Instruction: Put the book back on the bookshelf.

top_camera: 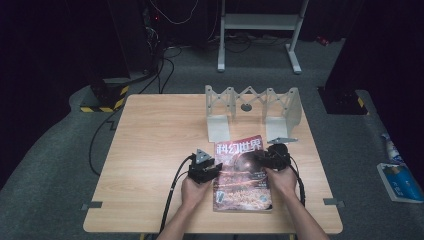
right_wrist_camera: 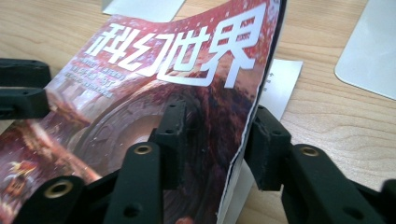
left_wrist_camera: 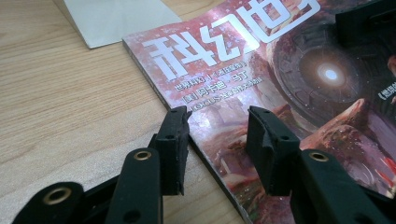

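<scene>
A glossy red magazine lies on the wood-grain desk. The left hand-held gripper straddles its spine edge, jaws apart — the right hand-held gripper, jaws apart, brackets the lifted cover's edge.

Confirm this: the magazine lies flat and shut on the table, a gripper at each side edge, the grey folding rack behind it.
Not quite. The magazine is not flat and shut: the right gripper view shows its cover lifted and curling between the jaws of the right gripper. The left gripper straddles the other edge, and the grey folding rack stands behind.
</scene>
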A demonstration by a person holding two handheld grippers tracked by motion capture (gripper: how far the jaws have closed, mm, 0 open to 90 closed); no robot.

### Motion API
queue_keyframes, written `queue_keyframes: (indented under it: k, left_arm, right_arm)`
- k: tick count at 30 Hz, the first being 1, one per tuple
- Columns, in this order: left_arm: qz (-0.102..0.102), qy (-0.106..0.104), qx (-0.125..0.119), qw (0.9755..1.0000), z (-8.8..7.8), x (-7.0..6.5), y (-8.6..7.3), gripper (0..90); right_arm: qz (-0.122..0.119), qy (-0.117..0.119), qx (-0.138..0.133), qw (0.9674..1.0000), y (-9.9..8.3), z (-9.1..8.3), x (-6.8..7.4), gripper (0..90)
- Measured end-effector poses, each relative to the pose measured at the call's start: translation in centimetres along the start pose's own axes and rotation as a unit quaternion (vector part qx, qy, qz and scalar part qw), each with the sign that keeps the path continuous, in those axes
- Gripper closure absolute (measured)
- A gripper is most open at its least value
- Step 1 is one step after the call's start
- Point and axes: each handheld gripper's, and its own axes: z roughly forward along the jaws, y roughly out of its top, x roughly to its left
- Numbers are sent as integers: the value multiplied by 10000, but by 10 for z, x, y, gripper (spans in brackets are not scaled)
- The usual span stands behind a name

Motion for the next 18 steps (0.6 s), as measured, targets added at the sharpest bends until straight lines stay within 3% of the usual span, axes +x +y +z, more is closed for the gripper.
queue_keyframes:
  k: [8,15,18]
  left_arm:
    - [-23,26,-16,10000,1,0,0,584]
    - [-16,27,-4,10000,1,1,0,584]
    - [-24,18,-10,10000,1,1,0,584]
  right_arm:
    - [-144,278,43,9995,-5,-10,1,658]
    - [-28,466,-90,9989,-4,-11,1,667]
    - [-50,492,-5,9988,-3,-10,1,655]
